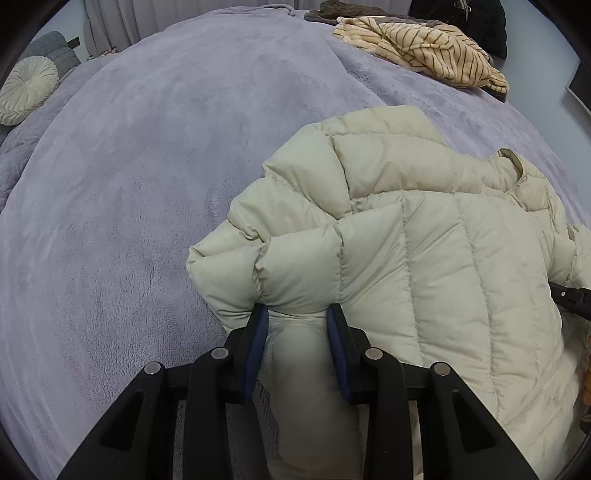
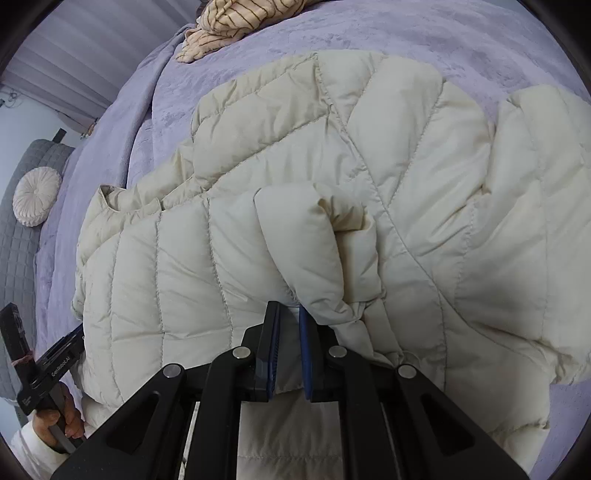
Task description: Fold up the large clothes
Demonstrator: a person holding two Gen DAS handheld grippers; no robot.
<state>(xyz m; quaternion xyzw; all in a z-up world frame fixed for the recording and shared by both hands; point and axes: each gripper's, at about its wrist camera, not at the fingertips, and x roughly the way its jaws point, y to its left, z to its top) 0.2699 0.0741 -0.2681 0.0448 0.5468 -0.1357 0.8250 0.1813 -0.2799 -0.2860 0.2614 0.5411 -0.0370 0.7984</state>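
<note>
The bed (image 1: 110, 221) held the cream puffer jacket (image 1: 424, 240) spread across its purple blanket, striped clothes (image 1: 424, 51) heaped at about one o'clock beyond it. The fold looked under way, a side being brought over the body; next, I judged, the fold needed laying down and letting go. The left gripper (image 1: 297, 314) was clamped on a thick roll of jacket, angled steeply down. The right gripper (image 2: 290, 314) (jaws nearly together) pinched a thin edge.

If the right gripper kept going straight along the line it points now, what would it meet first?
The right gripper is already shut on a fold of the cream puffer jacket, so going on it would push into more of the jacket's quilted body, with the purple blanket probably beneath; depth is unclear.
</note>
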